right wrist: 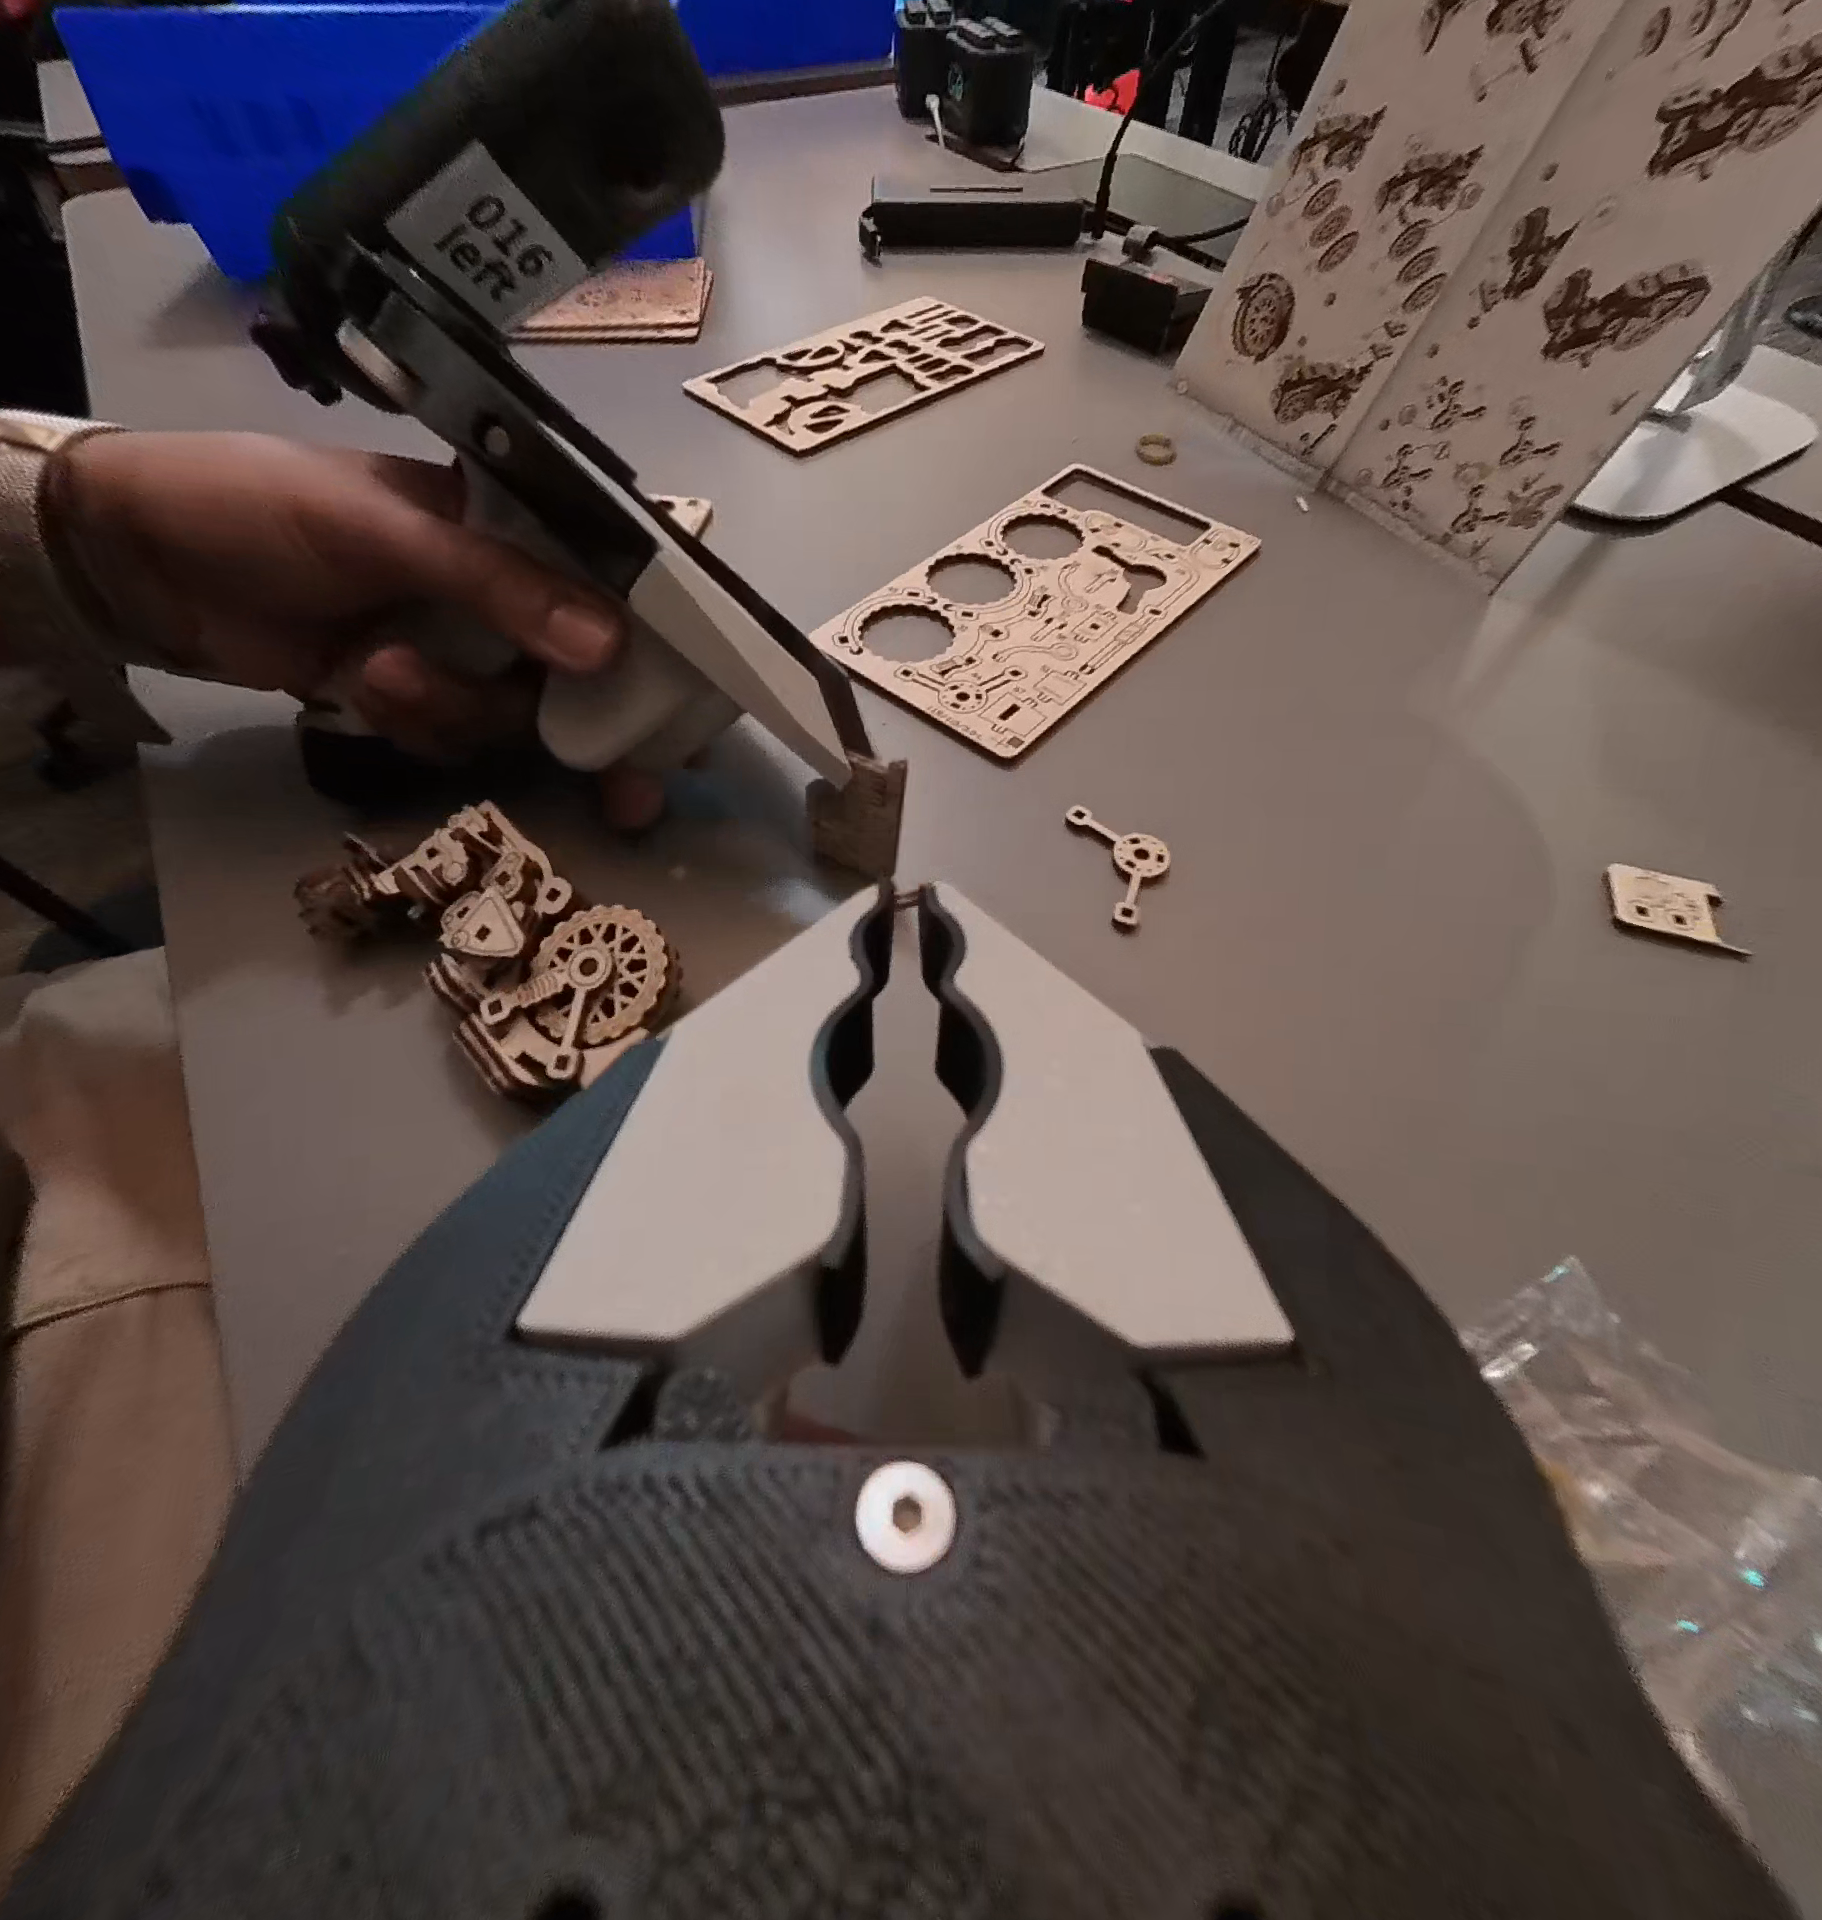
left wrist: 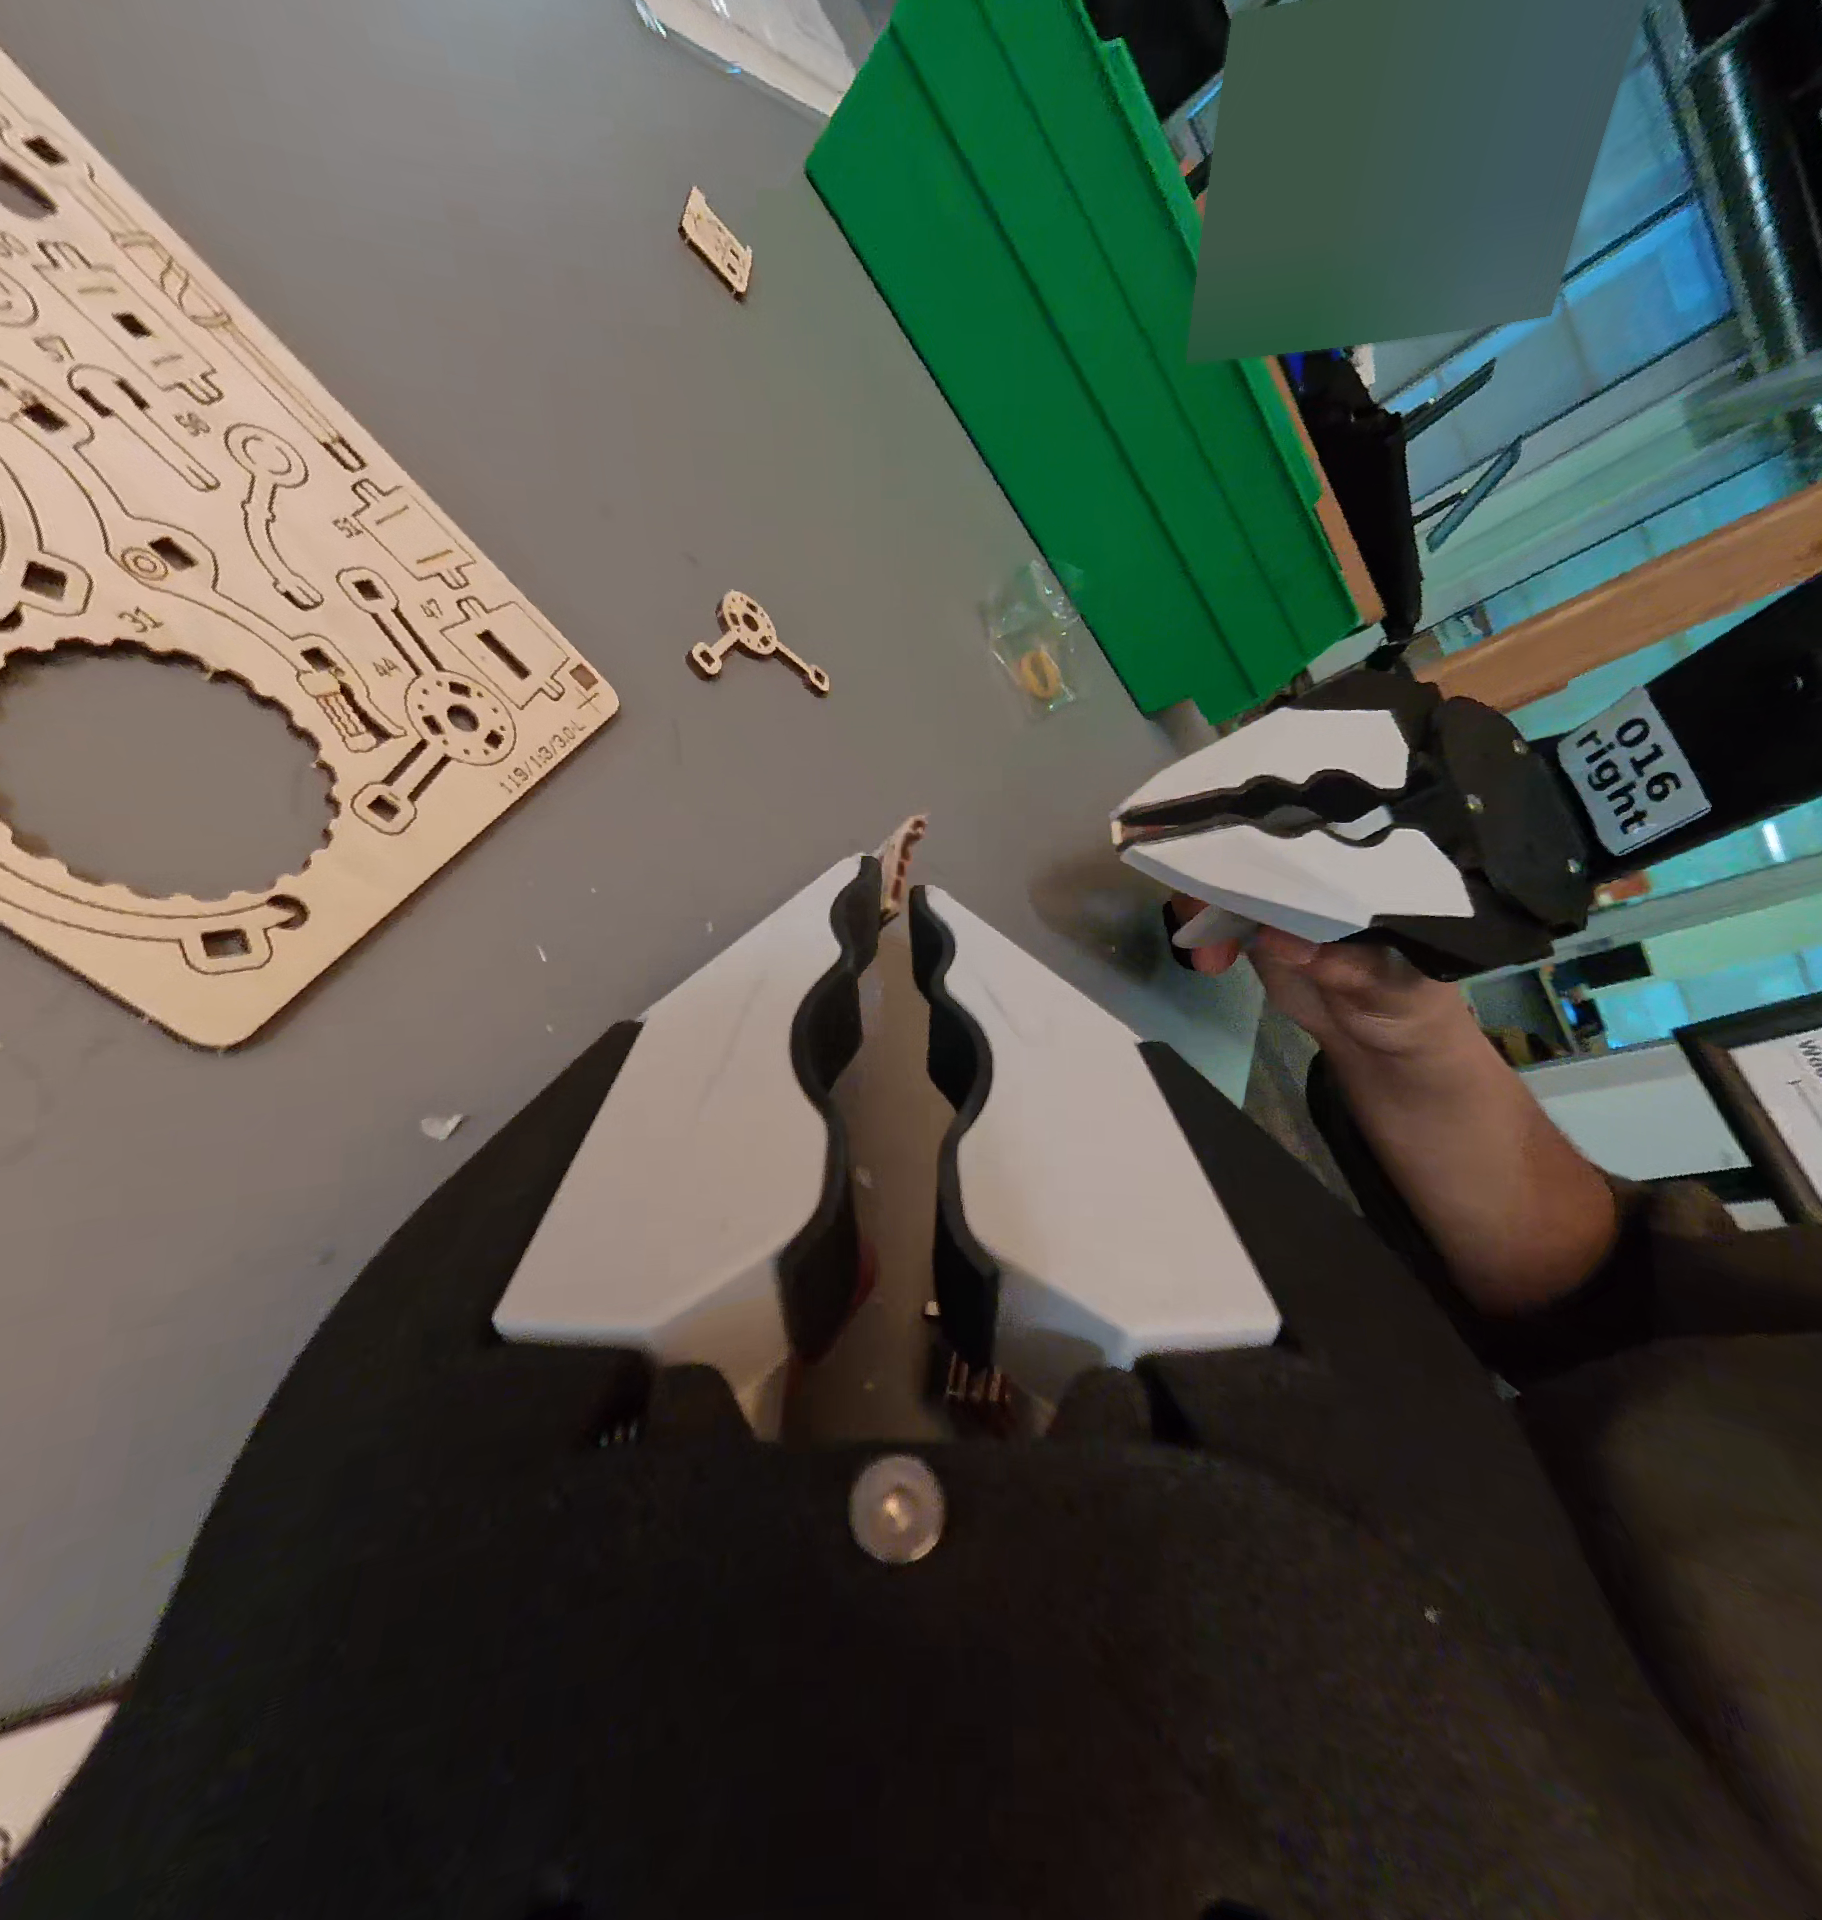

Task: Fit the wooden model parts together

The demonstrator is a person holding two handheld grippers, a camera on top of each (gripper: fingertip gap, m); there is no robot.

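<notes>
My left gripper (left wrist: pixel 891 896) is shut on a small slotted wooden block (left wrist: pixel 904 854), held just above the grey table (left wrist: pixel 533 416). The right wrist view shows this gripper (right wrist: pixel 853 756) and the block (right wrist: pixel 865 821) straight ahead. My right gripper (right wrist: pixel 905 898) is closed to a narrow gap, with what looks like a thin wooden sliver pinched at its tips, just short of the block. The left wrist view shows it (left wrist: pixel 1123 831) to the right, jaws together. A partly built wooden model (right wrist: pixel 512 956) lies at the left.
A laser-cut wooden sheet (left wrist: pixel 263 623) (right wrist: pixel 1042 623) lies ahead, a second sheet (right wrist: pixel 865 369) farther back. A loose spoked piece (left wrist: pixel 751 644) (right wrist: pixel 1130 857) and a small flat piece (left wrist: pixel 718 241) (right wrist: pixel 1665 904) lie apart. Also present: green bin (left wrist: pixel 1042 364), plastic bag (right wrist: pixel 1665 1558), printed standing card (right wrist: pixel 1458 260). My left tips are roughly 8 centimeters from the loose spoked piece (right wrist: pixel 1130 857). It is also in sight in the left wrist view (left wrist: pixel 761 627).
</notes>
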